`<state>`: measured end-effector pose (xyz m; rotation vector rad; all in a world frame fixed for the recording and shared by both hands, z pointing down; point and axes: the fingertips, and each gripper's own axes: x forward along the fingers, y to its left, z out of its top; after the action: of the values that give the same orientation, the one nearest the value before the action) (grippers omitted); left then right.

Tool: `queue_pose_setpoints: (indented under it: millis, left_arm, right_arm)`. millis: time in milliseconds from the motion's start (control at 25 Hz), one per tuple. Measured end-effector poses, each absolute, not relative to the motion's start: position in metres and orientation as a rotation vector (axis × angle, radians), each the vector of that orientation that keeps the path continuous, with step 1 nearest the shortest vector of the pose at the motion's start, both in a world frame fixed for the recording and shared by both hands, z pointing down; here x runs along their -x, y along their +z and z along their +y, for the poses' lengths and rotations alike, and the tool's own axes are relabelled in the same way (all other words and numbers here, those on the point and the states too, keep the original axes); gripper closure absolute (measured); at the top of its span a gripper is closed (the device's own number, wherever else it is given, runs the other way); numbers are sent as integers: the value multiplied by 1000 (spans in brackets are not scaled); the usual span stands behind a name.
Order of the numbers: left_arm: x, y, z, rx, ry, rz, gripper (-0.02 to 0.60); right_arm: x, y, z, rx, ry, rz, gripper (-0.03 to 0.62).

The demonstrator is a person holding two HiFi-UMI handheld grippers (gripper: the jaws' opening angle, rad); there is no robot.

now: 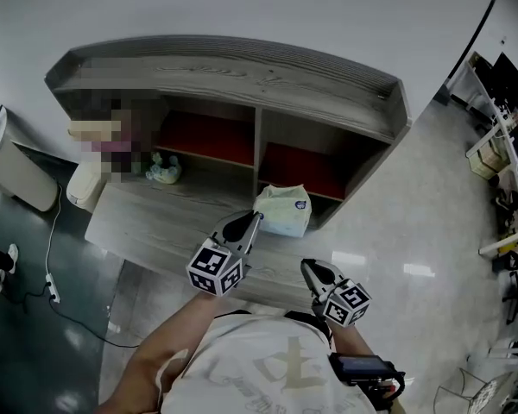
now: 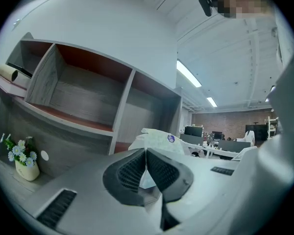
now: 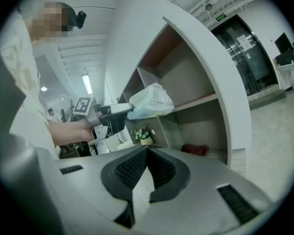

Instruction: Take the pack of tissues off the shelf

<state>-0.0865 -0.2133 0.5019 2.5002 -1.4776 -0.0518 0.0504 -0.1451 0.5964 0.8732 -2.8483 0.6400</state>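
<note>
The pack of tissues (image 1: 283, 210), a pale soft wrapper with a round sticker, hangs in front of the wooden shelf unit (image 1: 242, 63), before its lower right compartment. My left gripper (image 1: 256, 217) is shut on the pack's near edge. In the left gripper view the pack (image 2: 159, 137) bulges just past the closed left gripper (image 2: 146, 152). The right gripper view shows the pack (image 3: 149, 102) held off the boards by the left gripper (image 3: 123, 110). My right gripper (image 1: 308, 266) hangs lower right of the pack, shut and holding nothing; its pads meet in its own view (image 3: 147, 149).
A small pot of flowers (image 1: 164, 169) stands on the desk surface (image 1: 147, 222) at the left. A dark red thing (image 3: 195, 150) lies in a lower compartment. A white bin (image 1: 22, 175) and a cable (image 1: 52, 266) are on the floor at left. Office desks stand far right.
</note>
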Motion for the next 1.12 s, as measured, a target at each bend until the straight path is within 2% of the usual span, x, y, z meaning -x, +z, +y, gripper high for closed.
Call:
queue_pose_setpoints:
  millis: [1120]
  left_arm:
    - [149,608,-133,-2238,28,-1531,568]
  right_arm:
    - [-24,608,-145,-775,643,-2851,591]
